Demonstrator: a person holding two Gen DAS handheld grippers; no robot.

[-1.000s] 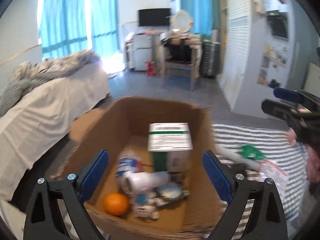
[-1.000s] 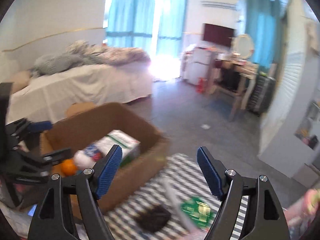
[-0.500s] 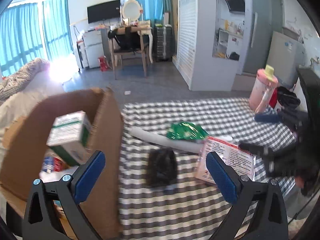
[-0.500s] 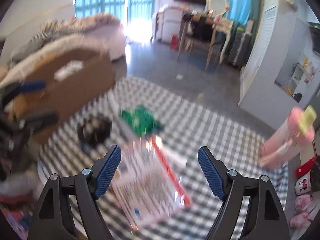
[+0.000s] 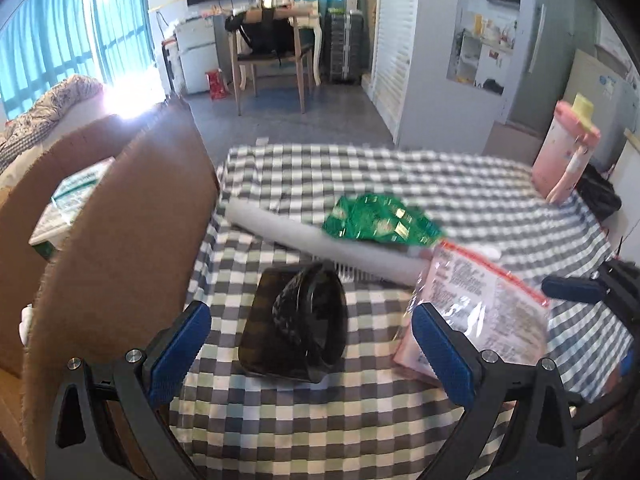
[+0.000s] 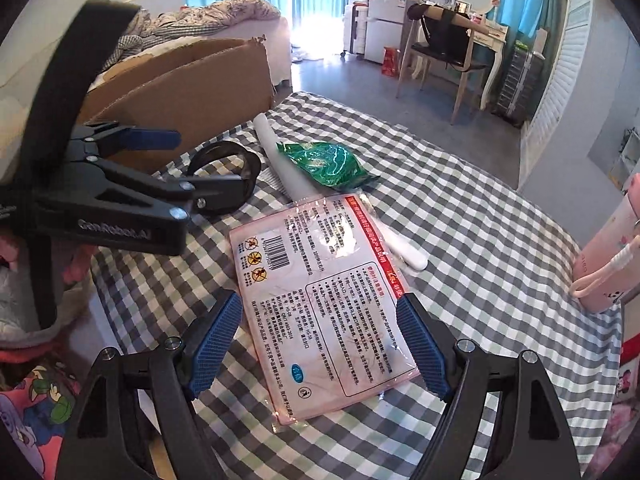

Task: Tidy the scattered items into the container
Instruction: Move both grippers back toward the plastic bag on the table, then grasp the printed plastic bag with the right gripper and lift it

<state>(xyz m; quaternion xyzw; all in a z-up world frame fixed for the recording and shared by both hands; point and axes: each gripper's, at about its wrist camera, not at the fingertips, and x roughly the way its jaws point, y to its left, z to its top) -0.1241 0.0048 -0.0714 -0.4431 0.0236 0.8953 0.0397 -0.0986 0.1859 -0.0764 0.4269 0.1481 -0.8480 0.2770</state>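
between our left gripper [image 5: 310,346], jaws closing yet clear of it, lay the black case [image 5: 296,324] on the checked cloth [image 5: 320,420]. our right gripper [image 6: 318,344] stood apart over the flat sachet [image 6: 320,312]. we judged the sachet light, limp and slippery, best pinched at an edge; the case stiffer. beside them stood the cardboard box [image 5: 120,240], its contents mostly hidden.

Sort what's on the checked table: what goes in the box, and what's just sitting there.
For the job: black coiled belt, white tube, green packet, printed pouch, cardboard box.

Probably just sitting there: pink bottle, upright at the table's far corner.
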